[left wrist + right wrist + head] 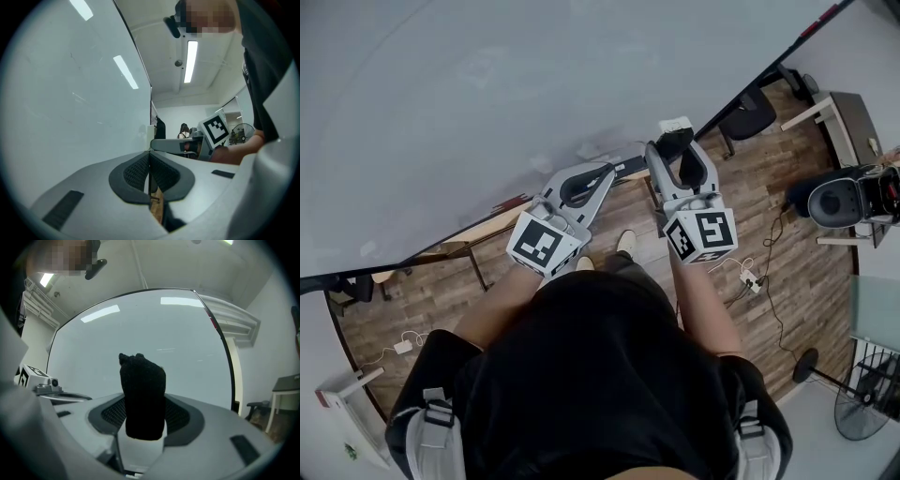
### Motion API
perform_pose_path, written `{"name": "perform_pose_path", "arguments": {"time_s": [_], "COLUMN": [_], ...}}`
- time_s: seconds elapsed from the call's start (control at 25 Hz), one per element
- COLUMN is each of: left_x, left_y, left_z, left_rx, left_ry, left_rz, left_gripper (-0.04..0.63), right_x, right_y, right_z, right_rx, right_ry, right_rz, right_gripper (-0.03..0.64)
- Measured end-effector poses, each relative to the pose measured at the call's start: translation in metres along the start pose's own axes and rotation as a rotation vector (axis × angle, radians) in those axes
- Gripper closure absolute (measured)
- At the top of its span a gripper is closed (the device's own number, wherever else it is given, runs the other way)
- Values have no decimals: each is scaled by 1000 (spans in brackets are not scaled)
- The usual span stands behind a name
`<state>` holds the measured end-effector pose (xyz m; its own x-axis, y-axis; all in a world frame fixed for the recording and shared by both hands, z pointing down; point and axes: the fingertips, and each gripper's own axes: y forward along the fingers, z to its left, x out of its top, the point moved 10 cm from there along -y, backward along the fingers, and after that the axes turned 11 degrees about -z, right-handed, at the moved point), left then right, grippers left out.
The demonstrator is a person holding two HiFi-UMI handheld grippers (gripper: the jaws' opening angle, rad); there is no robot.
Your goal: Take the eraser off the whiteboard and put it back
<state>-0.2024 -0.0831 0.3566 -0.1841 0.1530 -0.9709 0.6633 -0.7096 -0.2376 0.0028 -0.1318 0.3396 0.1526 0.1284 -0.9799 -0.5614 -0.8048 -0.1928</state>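
My right claw (143, 416) hides the eraser's (142, 390) lower end. The whiteboard's (487, 94) top and left edges run out of view.

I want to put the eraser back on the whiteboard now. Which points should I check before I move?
1. Grip of right tool on eraser: ok, held between the jaws.
2. left tool empty: ok, jaws together, nothing between them.
3. whiteboard ahead of right tool: ok, it fills that view.
4. Contact of eraser with whiteboard: cannot tell.
5. Tools apart from each other: ok, side by side in the head view.
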Motion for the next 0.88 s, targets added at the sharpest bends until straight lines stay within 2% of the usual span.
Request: {"name": "perform_pose_path", "arguments": {"time_s": [0.48,0.68,0.88], "left_x": [12,20,28], "left_y": [-19,-17,-14], "left_z": [-10,-23,-36], "left_rx": [16,47,110], "left_ry": [20,34,53], "left_rz": [-20,-34,-49], "left_gripper": [600,600,600], "right_x": [16,26,30], "right_y": [-31,-40,-47], "right_z": [20,19,15], "right_rx": [42,110,203], "right_ry": [-33,-53,-57], "right_rz": [2,-12,-20], "right_gripper": [396,396,397]}}
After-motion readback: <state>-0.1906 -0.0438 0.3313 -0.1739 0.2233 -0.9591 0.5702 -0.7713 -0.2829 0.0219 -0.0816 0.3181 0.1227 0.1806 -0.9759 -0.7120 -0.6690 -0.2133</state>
